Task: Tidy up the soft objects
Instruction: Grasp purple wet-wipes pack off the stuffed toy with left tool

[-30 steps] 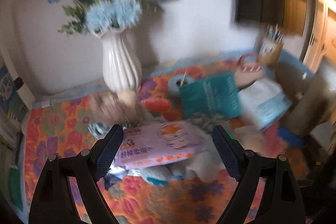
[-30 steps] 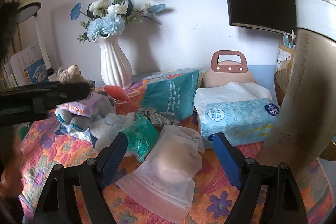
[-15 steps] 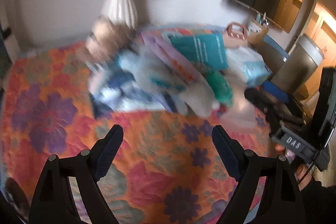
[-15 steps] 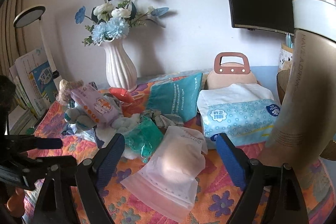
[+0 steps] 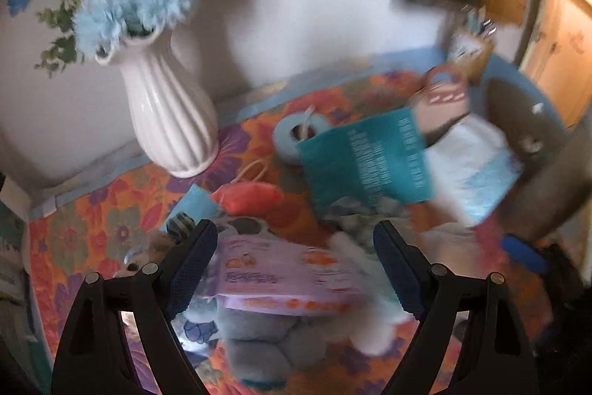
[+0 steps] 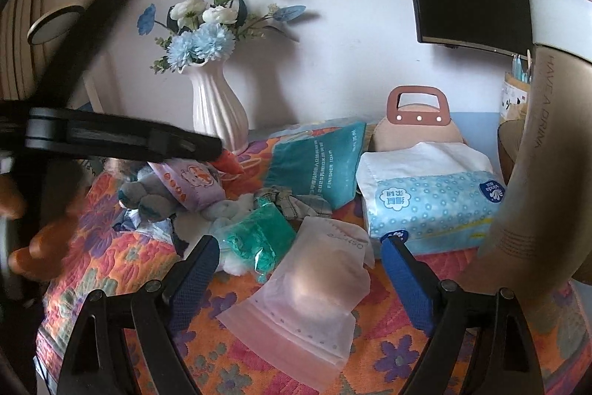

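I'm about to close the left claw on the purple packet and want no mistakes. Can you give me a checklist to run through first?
1. Left claw open wide enough: ok, its jaws have just been closing a little, and the pads are not pressing anything.
2. Flat purple plastic packet with orange print lies between the jaws: ok.
3. Packet free of other things: not ok, it rests on a grey plush toy.
4. Tall white ribbed ceramic vase clear of the claw: ok, it stands farther back.
5. Sharp view of the target: not ok, the left wrist picture is blurred.
6. Right claw out of the way: ok, open over the translucent pouch.
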### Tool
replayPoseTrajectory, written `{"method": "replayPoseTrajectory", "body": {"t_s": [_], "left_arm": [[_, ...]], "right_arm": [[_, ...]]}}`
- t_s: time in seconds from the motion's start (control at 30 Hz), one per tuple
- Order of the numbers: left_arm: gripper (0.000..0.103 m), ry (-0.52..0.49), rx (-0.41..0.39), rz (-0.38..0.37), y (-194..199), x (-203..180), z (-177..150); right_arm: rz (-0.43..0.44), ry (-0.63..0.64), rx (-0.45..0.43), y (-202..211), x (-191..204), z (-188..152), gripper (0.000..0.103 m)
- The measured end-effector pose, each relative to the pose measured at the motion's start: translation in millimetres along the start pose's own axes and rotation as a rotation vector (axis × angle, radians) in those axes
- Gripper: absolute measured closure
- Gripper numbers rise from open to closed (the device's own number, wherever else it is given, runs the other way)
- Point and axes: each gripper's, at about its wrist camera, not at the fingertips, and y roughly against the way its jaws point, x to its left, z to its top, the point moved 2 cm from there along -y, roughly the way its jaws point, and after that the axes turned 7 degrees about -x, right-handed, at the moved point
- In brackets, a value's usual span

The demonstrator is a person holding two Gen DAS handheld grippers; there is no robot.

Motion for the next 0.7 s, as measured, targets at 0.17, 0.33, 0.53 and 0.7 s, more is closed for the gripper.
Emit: {"method": "replayPoseTrajectory", "body": {"t_s": [0.17,0.33,0.53,0.7], "left_arm": [[0.031,-0.012,0.004,-0.127,2,-4,-23],[0.039,-0.078,0.003,-0.256,34,-23,-55],[0.038,-0.085,0.057,-0.344,55,-28,-87],[0.036,-0.124,0.012,-0.297,65,-30,-79]], "right_arm": [[0.022,-0.018,0.001,1,-2,0,0.015],[0.031,-0.041,0.003,2,-6,1,0.015],[0.057,-0.135,0.058,5,-21,-3,0.009],[0.080,-0.224,0.177,6,-31,-22,0.009]]}}
